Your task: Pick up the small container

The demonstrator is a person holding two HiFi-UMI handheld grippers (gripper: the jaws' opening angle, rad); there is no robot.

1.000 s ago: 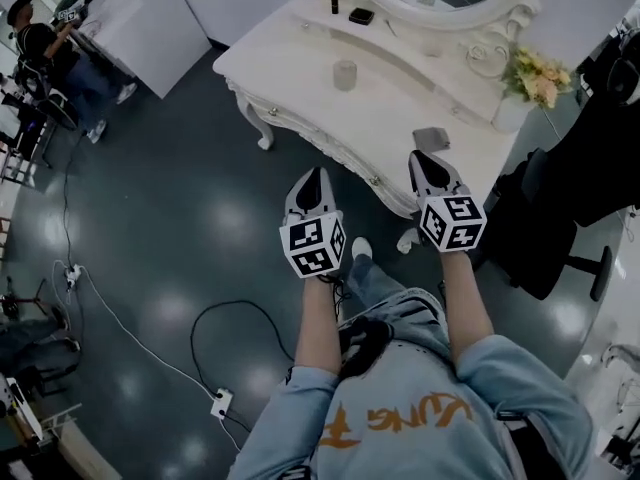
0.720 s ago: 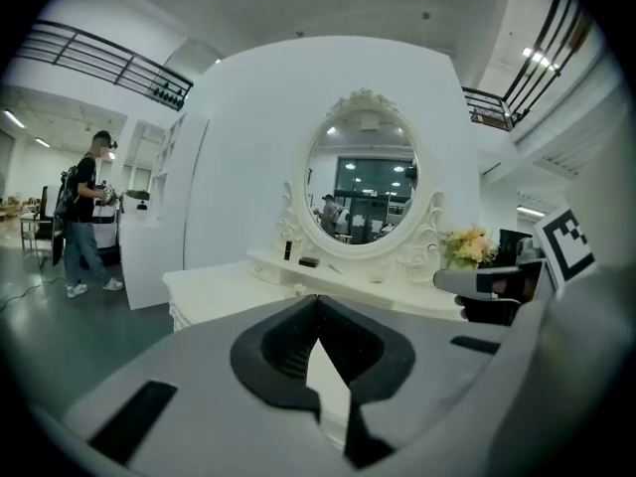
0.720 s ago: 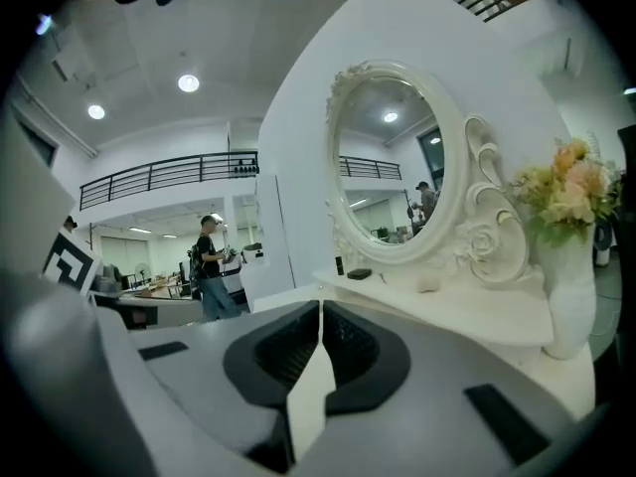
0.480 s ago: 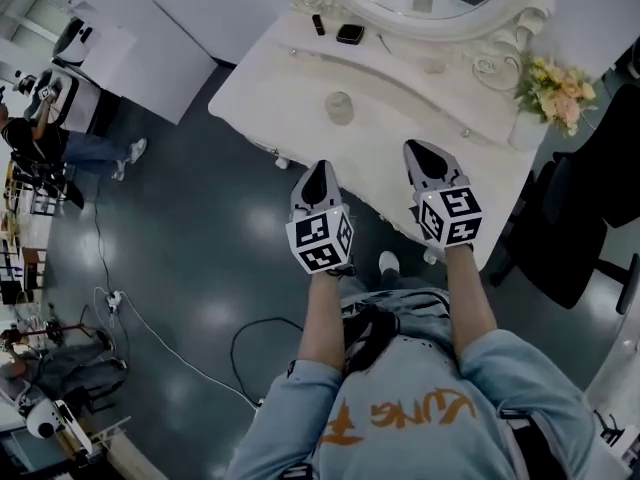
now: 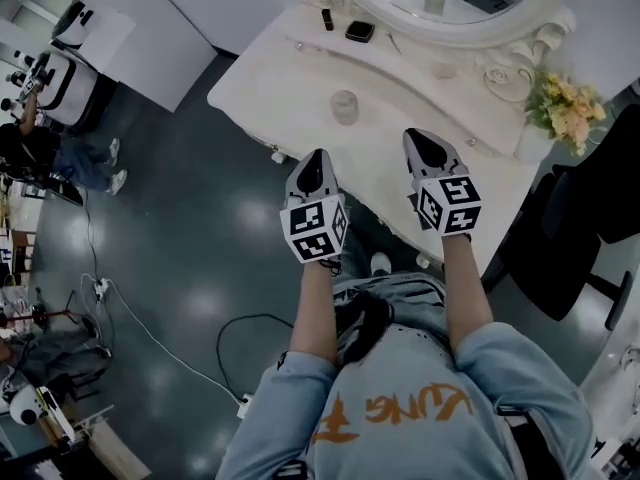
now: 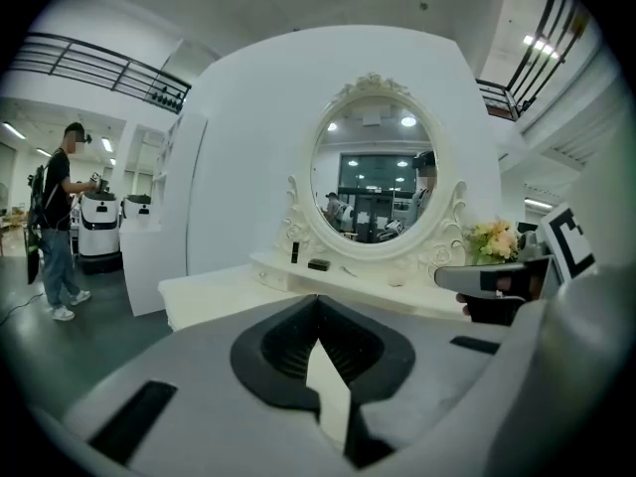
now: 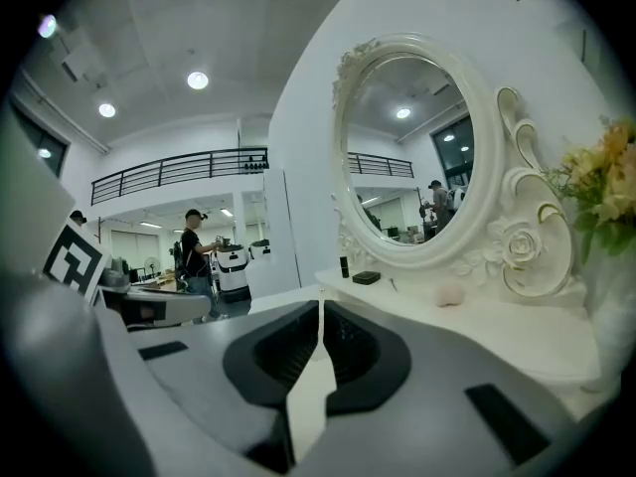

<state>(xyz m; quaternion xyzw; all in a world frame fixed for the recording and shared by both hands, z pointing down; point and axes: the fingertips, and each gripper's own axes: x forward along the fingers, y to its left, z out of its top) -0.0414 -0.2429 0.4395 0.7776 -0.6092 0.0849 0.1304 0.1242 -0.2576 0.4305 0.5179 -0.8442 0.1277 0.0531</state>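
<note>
The small container (image 5: 344, 106) stands upright on the white dressing table (image 5: 290, 78), on the open part of the top near its front edge. It is a pale, translucent cup-shaped item and nothing touches it.

The left gripper (image 5: 316, 158) is held just off the table's front edge, with the container ahead of its tip and a little to the right. In the left gripper view its jaws are closed together with nothing between them (image 6: 318, 299).

The right gripper (image 5: 421, 140) is held over the front edge of the table, to the right of the container and apart from it. In the right gripper view its jaws are likewise pressed together and empty (image 7: 320, 306).

On the raised shelf at the back of the table, below the oval mirror (image 7: 412, 147), stand a dark lipstick (image 5: 327, 18) and a flat black case (image 5: 359, 31). A bunch of flowers (image 5: 568, 108) stands at the table's right end, and a black chair (image 5: 565, 233) is beside that end. A person (image 5: 35, 148) stands at a white unit across the room, well apart from the table
</note>
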